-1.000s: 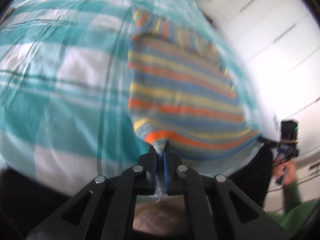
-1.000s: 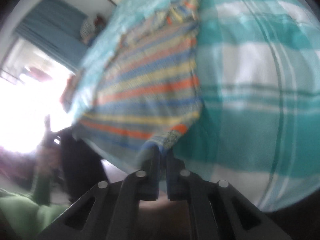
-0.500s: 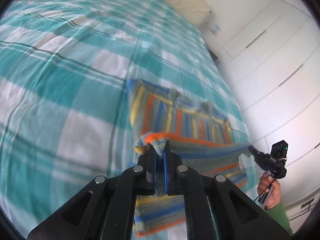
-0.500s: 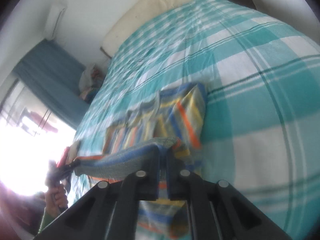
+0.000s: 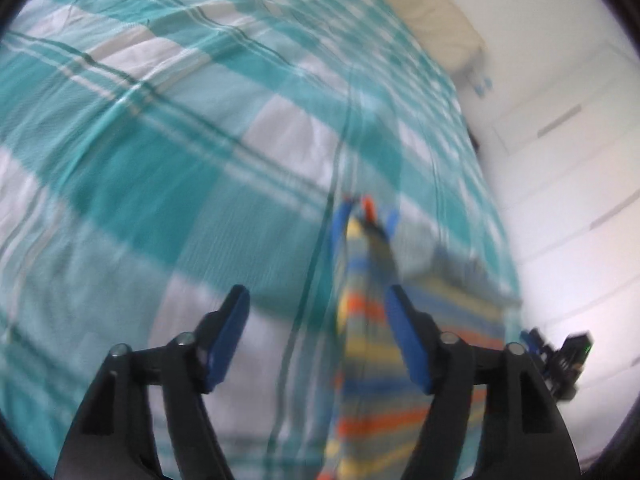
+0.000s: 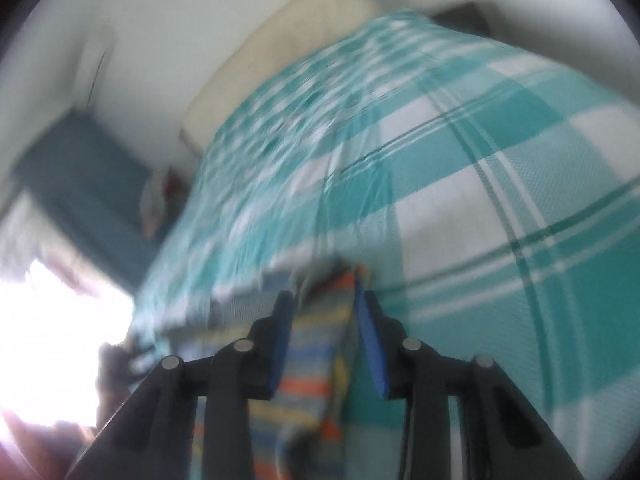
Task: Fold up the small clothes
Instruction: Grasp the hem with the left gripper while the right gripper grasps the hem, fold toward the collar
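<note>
Blue pads on the left gripper point(image 5: 316, 306) stood wide apart, jaws just opened, nothing pinched: bare bedspread showed between them and the striped knit garment point(image 5: 372, 344) lay under the right-hand finger only, not pressed by either pad. Right gripper point(image 6: 322, 300) was also spread, narrower gap, jaws just opened too; the garment's striped edge ran up through the gap between its pads, but neither pad squeezed it as far as the blur allowed. The garment, striped blue, yellow and orange, lay flat on the teal-and-white checked bedspread point(image 5: 168, 168), near the bed's edge on the wardrobe side, its far end tapering to a point in the left wrist view. Both views were motion-blurred. Further out: a cream pillow point(image 5: 436, 16) at the head of the bed, white wardrobe doors point(image 5: 568, 152) beside it. In the right wrist view a teal curtain point(image 6: 80, 168) hung left of the bed next to a blown-out bright window point(image 6: 60, 340).
</note>
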Motion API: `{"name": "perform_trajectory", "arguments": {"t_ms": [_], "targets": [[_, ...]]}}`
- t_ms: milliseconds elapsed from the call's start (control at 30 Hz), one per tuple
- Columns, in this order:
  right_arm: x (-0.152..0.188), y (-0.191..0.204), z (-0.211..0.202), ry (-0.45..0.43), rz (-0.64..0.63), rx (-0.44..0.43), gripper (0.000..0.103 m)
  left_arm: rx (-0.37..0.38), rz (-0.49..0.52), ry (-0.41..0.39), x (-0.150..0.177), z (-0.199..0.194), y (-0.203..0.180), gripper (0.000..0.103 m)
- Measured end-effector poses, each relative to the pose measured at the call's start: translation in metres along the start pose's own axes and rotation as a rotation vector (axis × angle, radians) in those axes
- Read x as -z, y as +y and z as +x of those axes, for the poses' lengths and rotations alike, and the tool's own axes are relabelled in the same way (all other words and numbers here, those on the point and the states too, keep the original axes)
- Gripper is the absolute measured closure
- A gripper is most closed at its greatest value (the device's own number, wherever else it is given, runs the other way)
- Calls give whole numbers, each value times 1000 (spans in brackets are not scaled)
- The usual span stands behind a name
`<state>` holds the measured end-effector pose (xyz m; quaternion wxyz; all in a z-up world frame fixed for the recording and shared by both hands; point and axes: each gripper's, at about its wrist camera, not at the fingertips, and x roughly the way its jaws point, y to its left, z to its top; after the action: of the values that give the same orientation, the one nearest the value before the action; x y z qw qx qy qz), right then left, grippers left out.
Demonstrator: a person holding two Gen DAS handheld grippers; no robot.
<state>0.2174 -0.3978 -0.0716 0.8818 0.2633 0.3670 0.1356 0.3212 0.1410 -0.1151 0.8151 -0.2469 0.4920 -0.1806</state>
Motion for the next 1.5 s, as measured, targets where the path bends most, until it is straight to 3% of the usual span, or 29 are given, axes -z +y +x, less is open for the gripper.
{"name": "perform_trajectory", "arguments": {"t_ms": [67, 133, 167, 200, 233, 267, 300, 333, 467, 600, 667, 700, 733, 767, 867, 933, 967, 1033, 1100, 1133, 1200, 1267, 1333, 1500], "targets": [[25, 15, -11, 66, -82, -9, 57, 5, 53, 29, 27, -11, -2, 17], [50, 31, -11, 127, -184, 24, 37, -24, 100, 50, 48, -10, -8, 17], [60, 36, -4, 158, -225, 42, 37, -65, 141, 55, 58, -5, -15, 19], [68, 37, 3, 197, -252, 56, 40, -107, 185, 49, 66, -2, -22, 22], [76, 35, 14, 248, -256, 69, 59, -147, 233, 43, 72, 1, -31, 36], [82, 34, 23, 296, -253, 92, 73, -166, 278, 57, 76, 6, -39, 67], [86, 31, 28, 316, -253, 130, 90, -157, 302, 88, 79, 10, -44, 90], [84, 29, 27, 315, -242, 128, 92, -148, 306, 121, 81, 13, -47, 96], [76, 30, -2, 337, -204, 85, 95, -169, 377, 150, 84, -2, -53, 98], [82, 15, 28, 435, -206, 124, 94, -205, 384, 220, 77, 19, -50, 92], [74, 18, 22, 438, -216, 129, 85, -203, 362, 242, 67, 9, -51, 80], [65, 20, 11, 436, -224, 156, 69, -214, 362, 224, 62, -4, -52, 77], [56, 23, 2, 411, -242, 172, 61, -227, 376, 184, 55, -19, -53, 65], [47, 28, -9, 382, -263, 172, 61, -220, 392, 153, 49, -30, -56, 54], [8, 43, -20, 325, -242, 83, 61, -112, 370, 112, 14, -35, -67, 47], [-14, 42, 4, 341, -152, -8, 56, -30, 347, 168, -7, -7, -74, 34], [-22, 38, 30, 400, -101, -34, 51, 8, 338, 237, -16, 20, -76, 30], [-29, 22, 89, 537, 5, -13, 48, -6, 286, 327, -28, 66, -75, 32], [-40, 10, 132, 575, 70, 28, 48, -13, 237, 334, -43, 96, -75, 38], [-54, 10, 142, 508, 72, 23, 48, 17, 208, 277, -55, 97, -78, 38], [-85, 16, 138, 273, 56, -33, 48, 66, 148, 119, -74, 81, -78, 37], [-99, 25, 123, 131, 41, -88, 48, 126, 64, 12, -88, 65, -72, 31], [-102, 36, 110, 103, 9, -118, 48, 131, 44, -29, -89, 50, -66, 26], [-57, 63, 81, 203, -181, -62, 48, 55, 168, -1, -54, 25, -62, 26]]}}
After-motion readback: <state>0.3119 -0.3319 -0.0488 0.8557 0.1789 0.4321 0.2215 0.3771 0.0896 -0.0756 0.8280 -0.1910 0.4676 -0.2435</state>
